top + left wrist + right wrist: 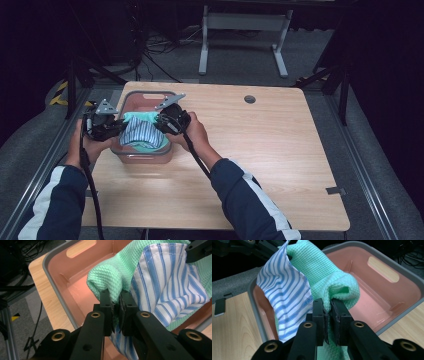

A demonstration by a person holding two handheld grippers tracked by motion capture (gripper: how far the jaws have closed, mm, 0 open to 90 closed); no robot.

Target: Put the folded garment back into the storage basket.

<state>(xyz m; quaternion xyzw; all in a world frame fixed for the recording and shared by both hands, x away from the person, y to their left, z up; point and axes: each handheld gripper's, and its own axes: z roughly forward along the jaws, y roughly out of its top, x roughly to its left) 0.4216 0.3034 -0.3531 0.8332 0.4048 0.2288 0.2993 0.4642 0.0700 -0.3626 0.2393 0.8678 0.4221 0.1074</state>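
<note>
Your left gripper [115, 308] and right gripper [329, 315] are each clamped on the green cloth [322, 267], striped cloth [170, 287] draped along it, both held over the pink bin [387, 302] on the table [260, 150].

The high view looks forward and down on the whole desk [260, 150] from above the person's side. Each gripper view rides close along its own black jaws, facing the other from opposite sides; both share the pink bin [75, 287] [387, 297] and its cloths.
</note>
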